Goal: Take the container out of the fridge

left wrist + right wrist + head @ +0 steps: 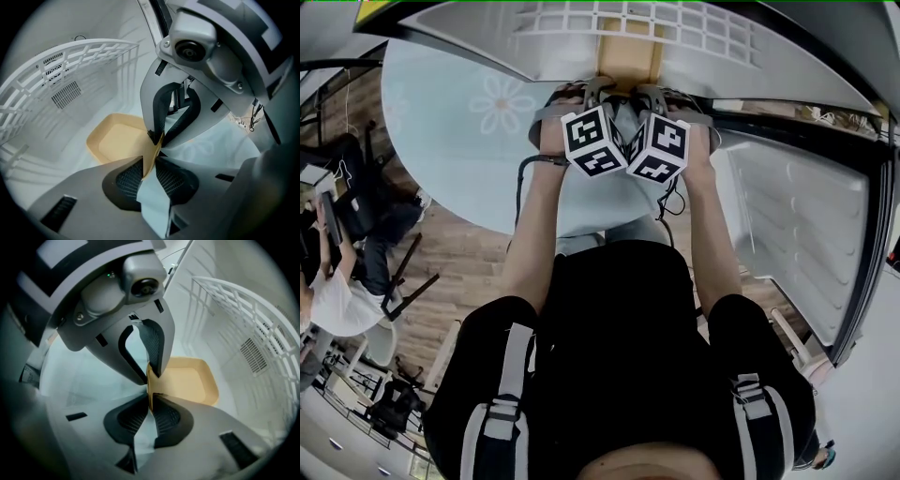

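1. Fingers of my left gripper [149, 161] are clenched on the near rim of the shallow, pale-yellow rectangular container [117, 140].
2. My right gripper [151, 401] has its fingers clamped on that same rim, just beside the left.
3. The container is inside the white fridge [117, 28], reaching from my left fingers toward 10 o'clock.
4. A white plastic lattice basket [70, 61] stands beyond it, at 10 o'clock.

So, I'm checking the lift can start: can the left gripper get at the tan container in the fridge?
Likely yes: the left gripper pinches the container by its rim, with nothing in the way.
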The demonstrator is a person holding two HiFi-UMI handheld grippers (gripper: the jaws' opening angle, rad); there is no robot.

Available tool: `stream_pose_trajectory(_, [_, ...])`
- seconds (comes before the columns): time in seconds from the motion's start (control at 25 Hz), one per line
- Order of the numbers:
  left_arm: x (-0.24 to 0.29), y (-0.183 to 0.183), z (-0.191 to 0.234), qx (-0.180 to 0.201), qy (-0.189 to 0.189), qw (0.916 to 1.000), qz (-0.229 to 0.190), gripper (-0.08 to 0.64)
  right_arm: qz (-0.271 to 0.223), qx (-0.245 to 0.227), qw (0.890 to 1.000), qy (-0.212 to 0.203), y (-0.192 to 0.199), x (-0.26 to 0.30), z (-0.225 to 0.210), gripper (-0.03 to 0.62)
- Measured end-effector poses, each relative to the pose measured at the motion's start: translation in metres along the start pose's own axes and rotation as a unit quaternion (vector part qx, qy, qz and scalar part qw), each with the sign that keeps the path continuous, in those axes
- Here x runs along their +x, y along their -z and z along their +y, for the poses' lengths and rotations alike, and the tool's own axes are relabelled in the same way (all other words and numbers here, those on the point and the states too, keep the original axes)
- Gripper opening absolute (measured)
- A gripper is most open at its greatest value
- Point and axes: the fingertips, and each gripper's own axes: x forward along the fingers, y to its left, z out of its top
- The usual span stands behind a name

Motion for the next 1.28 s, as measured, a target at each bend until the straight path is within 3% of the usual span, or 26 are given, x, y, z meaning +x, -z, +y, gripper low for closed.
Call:
stream_pose_trajectory(0.24, [-0.018,-0.002,-0.016,0.012,0.007,0.9999,-0.008,0.075,0.001,-0.002,1.0,0.006,-0.006,-0.016,0.015,0.035])
stream_pose_trajectory(0.48, [-0.05,0.005,-0.034,0.026,0.005,0.9996,-0.013,0.066,-0.013,0.03,0.999,0.011,-0.018,-0.036,0.04,0.04])
stream_pose_trajectory(0.84, [-0.098,0.032,-0.071,0.088,0.009,0.996,-0.01,0.043,-0.017,0.026,1.0,0.007,-0.047,-0.063,0.092,0.037])
stream_pose_trajectory(1.04, [-0.129,0.052,-0.103,0.15,0.03,0.9883,-0.006,0.037,-0.017,-0.005,1.0,-0.012,-0.064,-0.077,0.137,0.021])
stream_pose_trajectory(1.28, [-0.163,0.068,-0.126,0.179,0.035,0.9832,-0.004,0.034,-0.021,-0.005,0.999,-0.026,-0.084,-0.096,0.171,0.017])
